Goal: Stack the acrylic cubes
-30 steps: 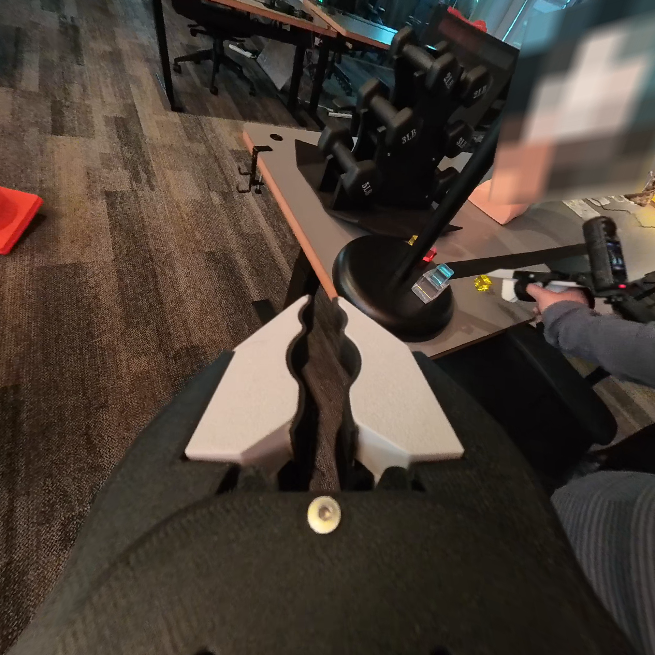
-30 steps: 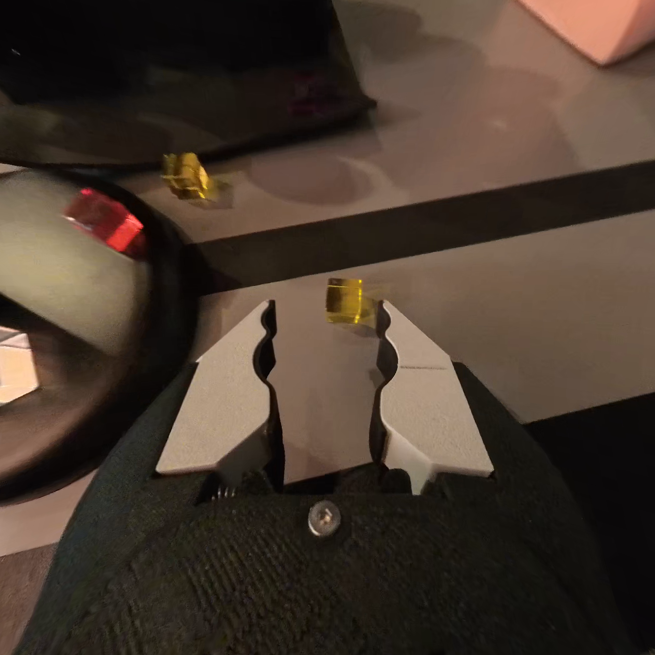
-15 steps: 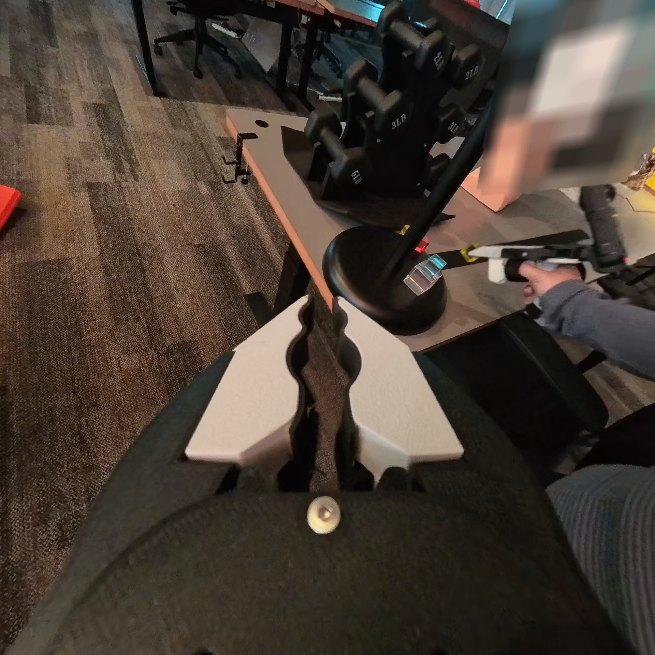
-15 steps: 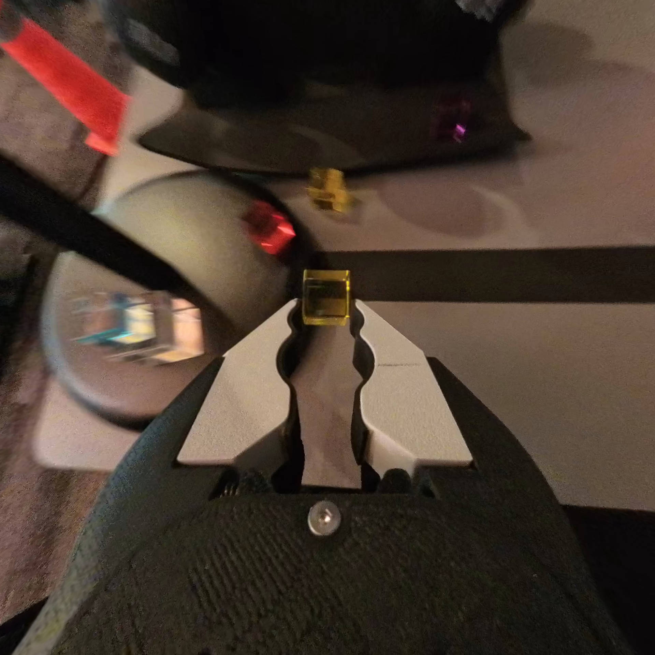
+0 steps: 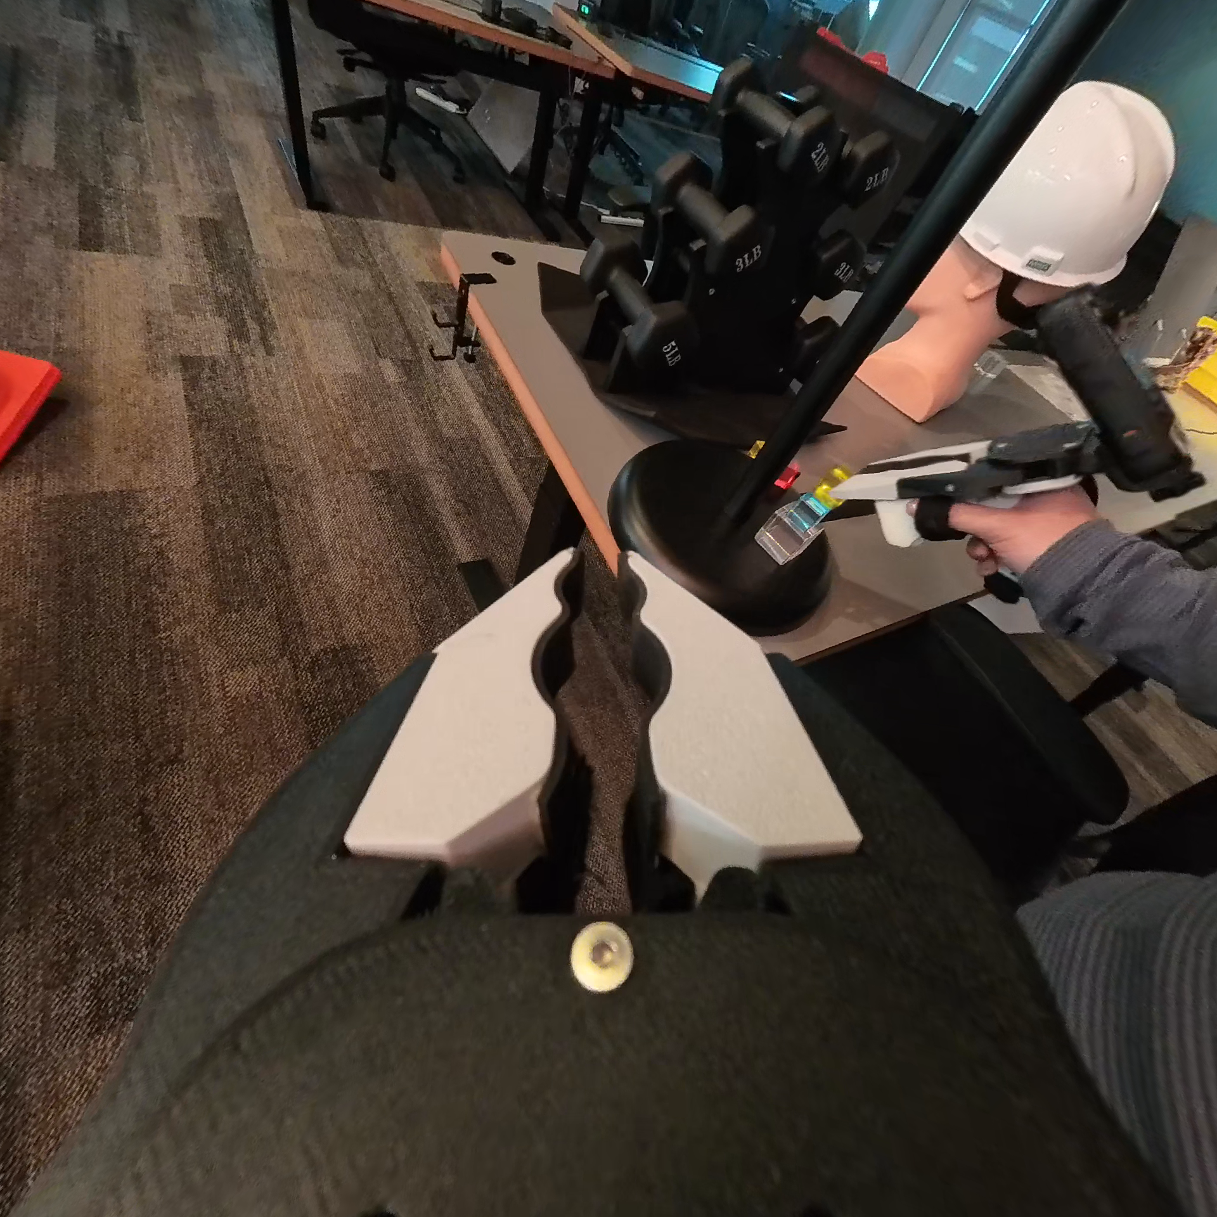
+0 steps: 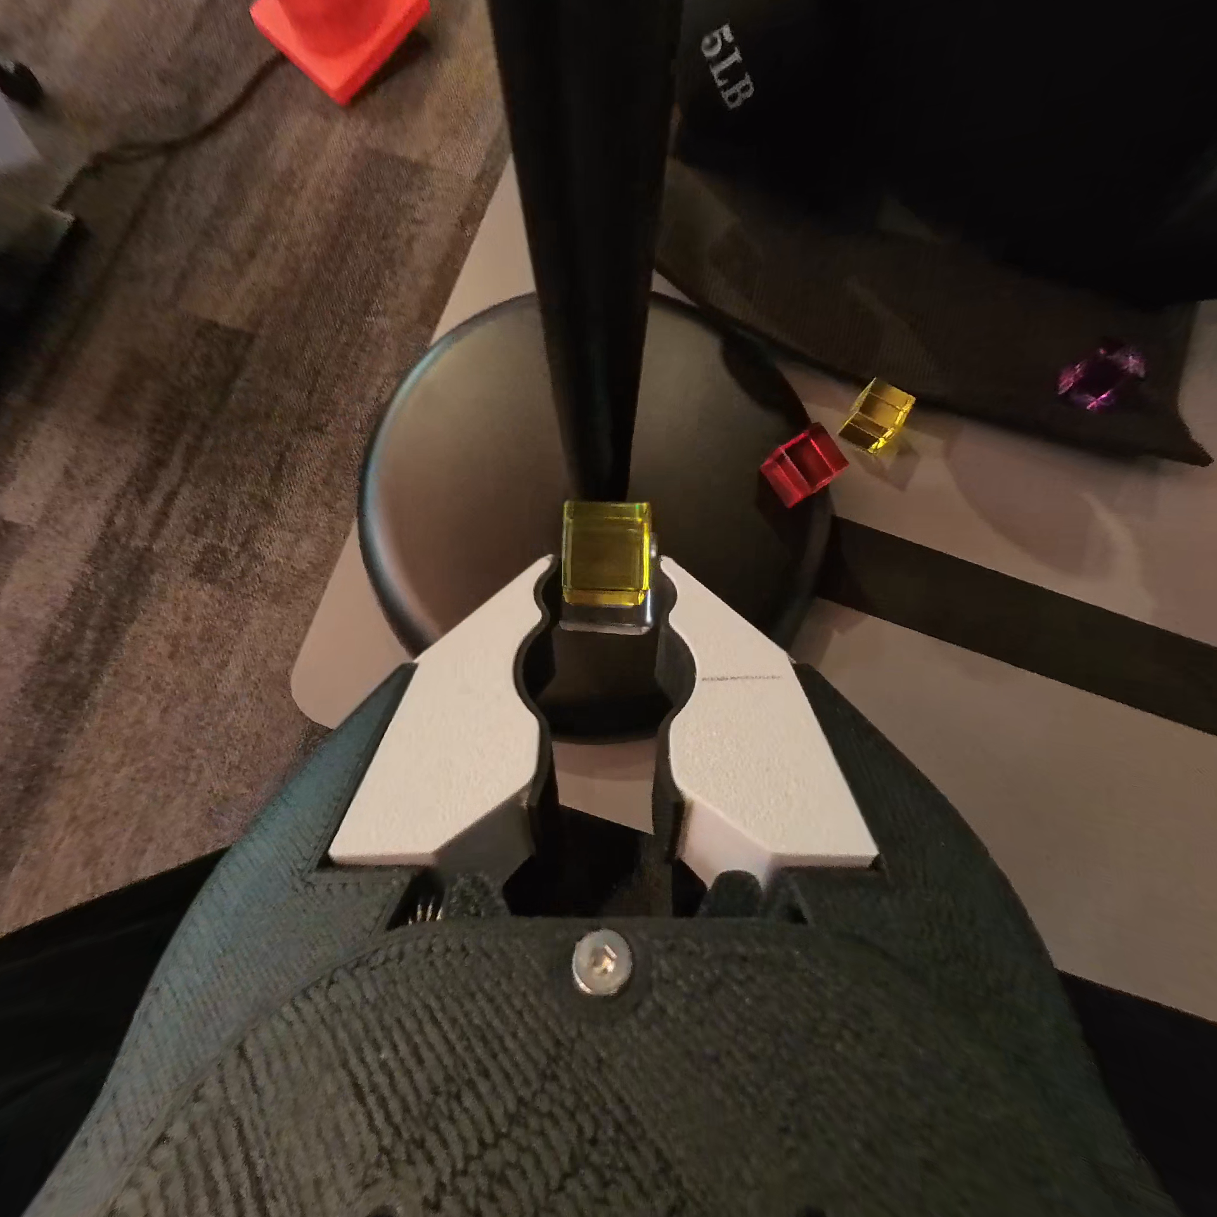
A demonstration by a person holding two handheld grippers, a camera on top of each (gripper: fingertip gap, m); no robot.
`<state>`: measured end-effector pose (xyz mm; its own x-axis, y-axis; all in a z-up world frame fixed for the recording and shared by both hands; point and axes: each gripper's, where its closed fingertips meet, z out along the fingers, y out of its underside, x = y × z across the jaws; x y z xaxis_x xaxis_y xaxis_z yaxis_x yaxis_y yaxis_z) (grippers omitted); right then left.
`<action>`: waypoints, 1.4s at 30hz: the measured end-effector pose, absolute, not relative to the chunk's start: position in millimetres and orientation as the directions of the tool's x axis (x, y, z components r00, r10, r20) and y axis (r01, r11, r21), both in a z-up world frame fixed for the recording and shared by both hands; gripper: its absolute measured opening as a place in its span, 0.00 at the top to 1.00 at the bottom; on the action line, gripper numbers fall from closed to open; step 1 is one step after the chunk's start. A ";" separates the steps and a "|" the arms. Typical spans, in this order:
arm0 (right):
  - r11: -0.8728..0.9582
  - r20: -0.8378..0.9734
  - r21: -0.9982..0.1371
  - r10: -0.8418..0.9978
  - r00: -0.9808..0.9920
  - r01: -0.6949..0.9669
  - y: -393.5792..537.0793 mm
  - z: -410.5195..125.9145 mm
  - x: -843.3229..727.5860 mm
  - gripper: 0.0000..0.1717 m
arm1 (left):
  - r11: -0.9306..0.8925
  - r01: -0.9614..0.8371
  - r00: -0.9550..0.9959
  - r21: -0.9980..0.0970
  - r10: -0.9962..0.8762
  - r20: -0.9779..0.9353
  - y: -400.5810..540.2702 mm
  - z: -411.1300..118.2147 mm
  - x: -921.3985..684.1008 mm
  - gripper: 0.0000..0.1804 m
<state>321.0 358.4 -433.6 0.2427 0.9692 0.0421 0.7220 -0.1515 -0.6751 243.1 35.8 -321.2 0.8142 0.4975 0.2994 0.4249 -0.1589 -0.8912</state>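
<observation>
Right tool (image 6: 606, 566) clamped on yellow cube (image 6: 606, 553) by opposite flat faces, above clear block (image 5: 787, 533) on black base (image 6: 461, 461); likely light, rigid, slick; left tool (image 5: 600, 560) nearly together, empty, off the tabletop (image 5: 546, 369).

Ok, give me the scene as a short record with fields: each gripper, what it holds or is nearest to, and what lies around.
Left gripper: nothing between the fingers, narrow gap, held off the table over the carpet.
Right gripper: shut on a yellow cube, pads against its sides.
Below the cube: round black stand base, with a clear block on it.
Nearby on the table: red cube, second yellow cube, purple piece.
Behind: dumbbell rack, white helmet.
</observation>
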 end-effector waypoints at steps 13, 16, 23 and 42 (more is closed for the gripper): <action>-0.169 0.061 -0.646 0.961 0.271 0.745 360.2 -443.9 318.8 0.86 | -0.140 0.427 0.806 -0.893 0.507 0.306 28.1 -320.8 241.8 0.95; -0.159 0.056 -0.667 0.963 0.262 0.728 358.0 -436.6 323.3 0.65 | -0.139 0.428 0.805 -0.893 0.508 0.306 27.3 -320.5 241.1 0.95; -0.054 0.210 -0.827 0.893 0.397 0.560 410.9 -378.1 415.6 0.56 | -0.137 0.449 0.809 -0.883 0.483 0.336 26.2 -323.7 241.1 0.95; -0.851 -0.479 -0.524 0.316 0.819 0.022 545.0 -530.6 865.4 0.78 | -0.325 0.249 0.955 -0.912 0.237 0.176 131.6 -305.8 338.8 1.00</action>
<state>865.4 545.0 -530.6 0.8189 0.3158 -0.4793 0.0216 -0.8514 -0.5240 338.8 131.6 -305.8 0.9554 0.2372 0.1759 0.2487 -0.3253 -0.9123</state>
